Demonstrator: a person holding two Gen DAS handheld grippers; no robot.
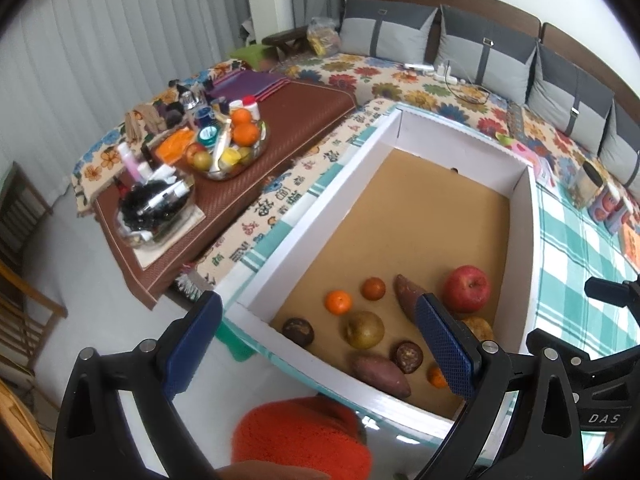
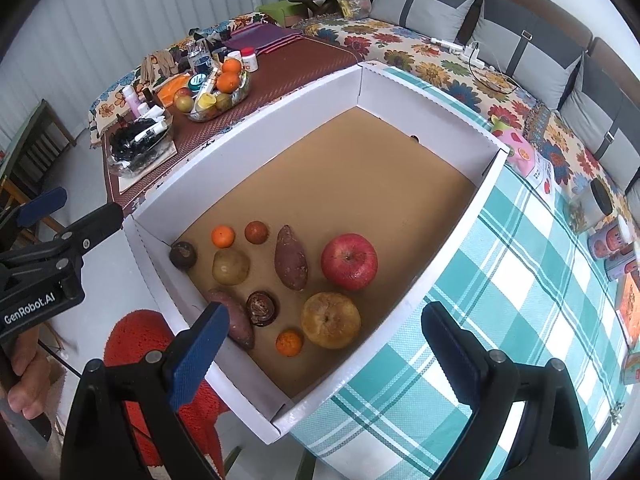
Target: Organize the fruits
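Over the near end of the white box (image 2: pixel 256 128) both tongs hung with jaws spread wide and nothing between them: the left gripper (image 1: pixel 320 344) above the near-left corner, the right gripper (image 2: pixel 320 344) above the near wall. All the fruit sat bunched at that near end of the brown floor. At far left a dark round fruit (image 2: pixel 182 254) lay right against the wall, so a finger coming down there could have jammed on cardboard before it closed. Next came a small orange (image 2: pixel 223 236) and a yellow-brown pear (image 2: pixel 230 266), close together; a wide grab at one risked nudging the other into a roll. Toward the middle, the upright sweet potato (image 2: pixel 291 258) tapered at both ends and could have slipped from flat pads. Further right the red apple (image 2: pixel 349 261) and the big russet fruit (image 2: pixel 330 319) almost touched, leaving little room for a finger between. With two tools crowding one corner, a clash between them looked the likeliest trouble.
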